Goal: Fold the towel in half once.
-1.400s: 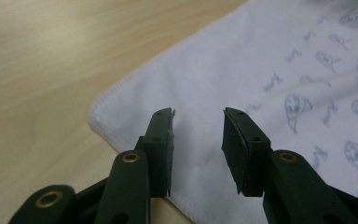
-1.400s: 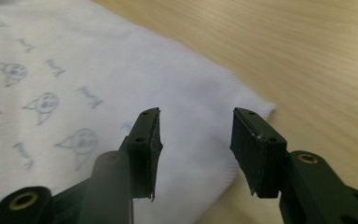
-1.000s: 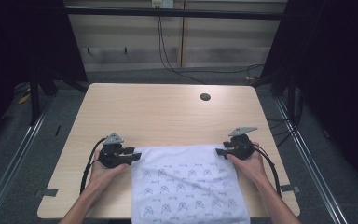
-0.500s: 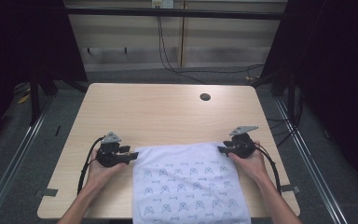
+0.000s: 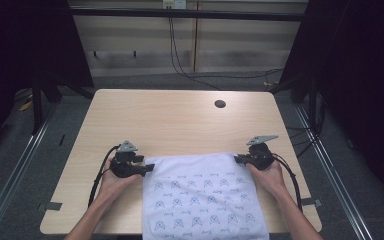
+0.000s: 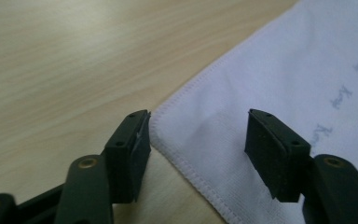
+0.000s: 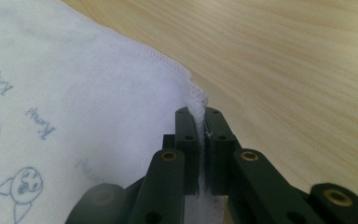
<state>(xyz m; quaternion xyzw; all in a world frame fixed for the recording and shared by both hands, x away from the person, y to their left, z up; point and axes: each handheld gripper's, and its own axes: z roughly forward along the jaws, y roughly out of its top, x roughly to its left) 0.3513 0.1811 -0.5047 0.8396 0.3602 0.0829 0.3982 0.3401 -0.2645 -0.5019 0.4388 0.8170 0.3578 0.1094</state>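
The white towel with small printed drawings lies in the lower middle of the high view, flat on the wooden table, and its near part hangs over the table's bottom edge. The person holds one tool at each far corner of it.

The right gripper is at the lower right of that view. A second ago its jaws stood apart; they have just been closing, and now they are pressed together on the corner of the towel. In the right gripper view the hemmed corner stands up between the two black jaws, pinched tight.

The left gripper is at the lower left. Its jaws have just been opening and now stand wide. In the left gripper view the other corner lies between them, flat on the wood, and neither pad presses it, so this tool holds nothing.

I think one corner is now secured and the other is only framed. The left tool probably must close on its corner before the towel can be lifted or folded evenly; pulling now would drag one side only.
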